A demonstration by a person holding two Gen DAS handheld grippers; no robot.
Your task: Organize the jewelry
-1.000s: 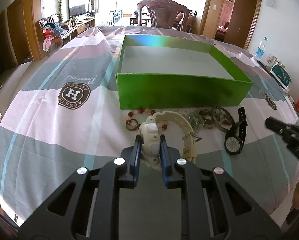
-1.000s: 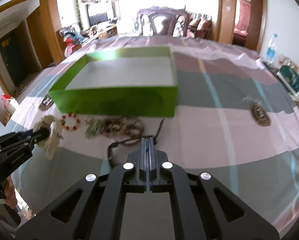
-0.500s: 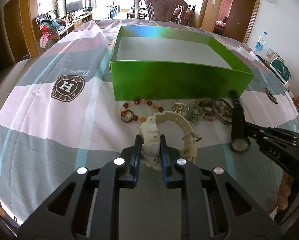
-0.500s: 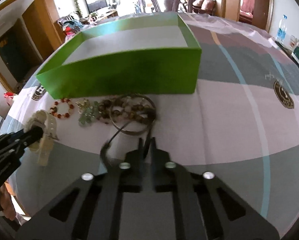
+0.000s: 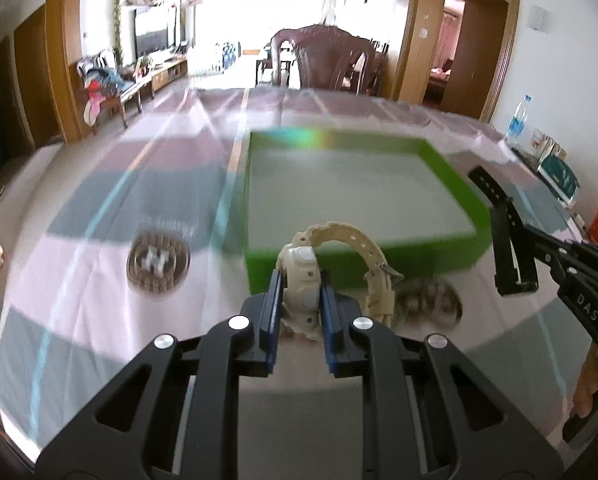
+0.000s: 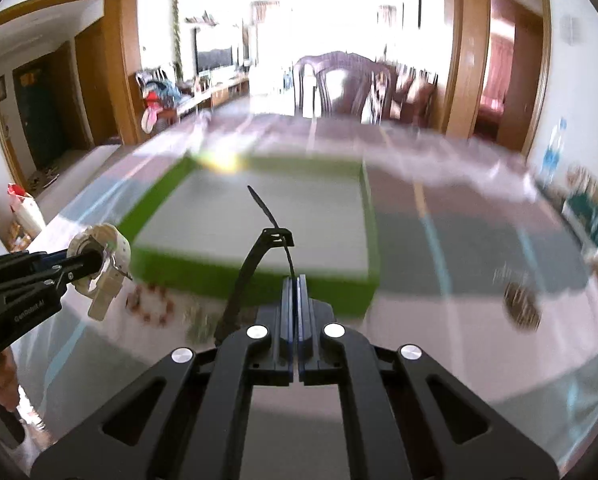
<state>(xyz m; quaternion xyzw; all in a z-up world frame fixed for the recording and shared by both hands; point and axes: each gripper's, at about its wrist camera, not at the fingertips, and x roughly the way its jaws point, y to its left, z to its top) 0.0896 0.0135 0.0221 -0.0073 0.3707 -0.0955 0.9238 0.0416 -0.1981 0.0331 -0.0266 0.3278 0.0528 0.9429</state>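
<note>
Both watches are up off the table at once here. The left gripper (image 5: 299, 308) is clamped on the case of the chunky cream-coloured plastic watch (image 5: 302, 280), with its strap looping up and off to the right, held just in front of the near wall of the shallow bright-green cardboard box (image 5: 355, 258). The right gripper (image 6: 295, 312) has its fingers pinched together on the strap of the slim black wristwatch (image 6: 255, 264), which dangles and sticks up over the box's near edge. My guess is the step is carrying both watches into the box. To do it well I'd lift each one clear of that front wall before moving forward, since a dangling strap could easily catch the rim, then lower until the watch touches the grey floor of the box before letting go, and set them apart so the straps don't tangle. Pose-wise, both tools point forward and slightly down at the box, left one low near the leftover pile of beaded bracelets (image 5: 427, 304) on the striped pink-and-grey tablecloth (image 5: 79, 280), right one coming in from the right side, a bit higher.
</note>
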